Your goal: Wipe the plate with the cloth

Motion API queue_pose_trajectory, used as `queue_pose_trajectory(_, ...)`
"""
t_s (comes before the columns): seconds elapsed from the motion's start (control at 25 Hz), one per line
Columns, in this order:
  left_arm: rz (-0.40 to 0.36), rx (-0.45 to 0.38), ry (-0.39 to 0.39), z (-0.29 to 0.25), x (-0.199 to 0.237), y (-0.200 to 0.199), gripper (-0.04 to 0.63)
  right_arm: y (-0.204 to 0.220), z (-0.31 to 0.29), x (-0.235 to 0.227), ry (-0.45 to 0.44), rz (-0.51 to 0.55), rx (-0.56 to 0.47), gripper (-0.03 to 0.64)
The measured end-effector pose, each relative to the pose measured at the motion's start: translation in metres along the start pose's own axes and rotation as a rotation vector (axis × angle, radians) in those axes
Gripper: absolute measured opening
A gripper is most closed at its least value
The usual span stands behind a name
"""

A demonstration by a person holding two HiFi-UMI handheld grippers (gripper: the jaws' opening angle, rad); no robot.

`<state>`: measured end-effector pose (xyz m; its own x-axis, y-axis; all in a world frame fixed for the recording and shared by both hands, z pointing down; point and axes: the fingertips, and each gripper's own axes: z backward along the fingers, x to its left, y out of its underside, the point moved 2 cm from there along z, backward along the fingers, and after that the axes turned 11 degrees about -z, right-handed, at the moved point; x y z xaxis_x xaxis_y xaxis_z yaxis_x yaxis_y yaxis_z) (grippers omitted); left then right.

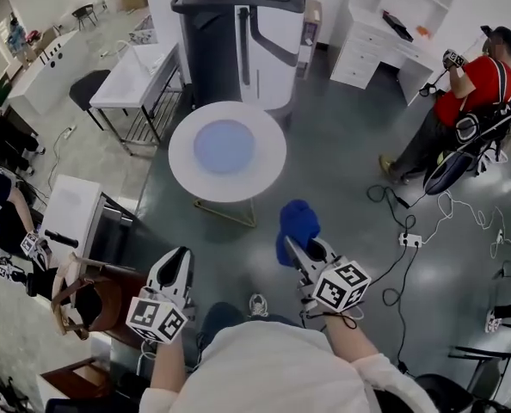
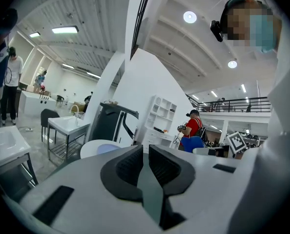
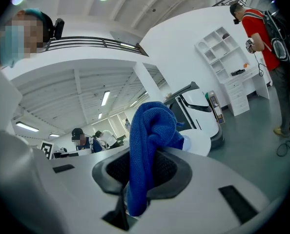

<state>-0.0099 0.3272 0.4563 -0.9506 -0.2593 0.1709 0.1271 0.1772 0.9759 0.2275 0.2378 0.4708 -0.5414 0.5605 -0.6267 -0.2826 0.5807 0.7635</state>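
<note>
Wiping not begun: the pale blue round plate sits centred on the round white desk. Short of the desk, my right fingers clamp the bunched blue cloth; my left fingers are closed, empty.

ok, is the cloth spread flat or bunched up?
Bunched. The blue cloth hangs crumpled, pinched between the jaws of the right gripper, not yet on the plate.
</note>
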Motion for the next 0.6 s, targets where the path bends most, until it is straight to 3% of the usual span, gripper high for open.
queue_pose_trajectory(0.24,0.005,0.001,0.030,-0.027,0.041,-0.004,0.060,-0.007,-0.048,-0.003,0.019,0.001,0.004,0.089)
queue_pose_trajectory(0.6,-0.026,0.016,0.135,-0.068,0.123,-0.030,0.060,-0.019,-0.121,0.014,0.090,-0.009,-0.081,0.089)
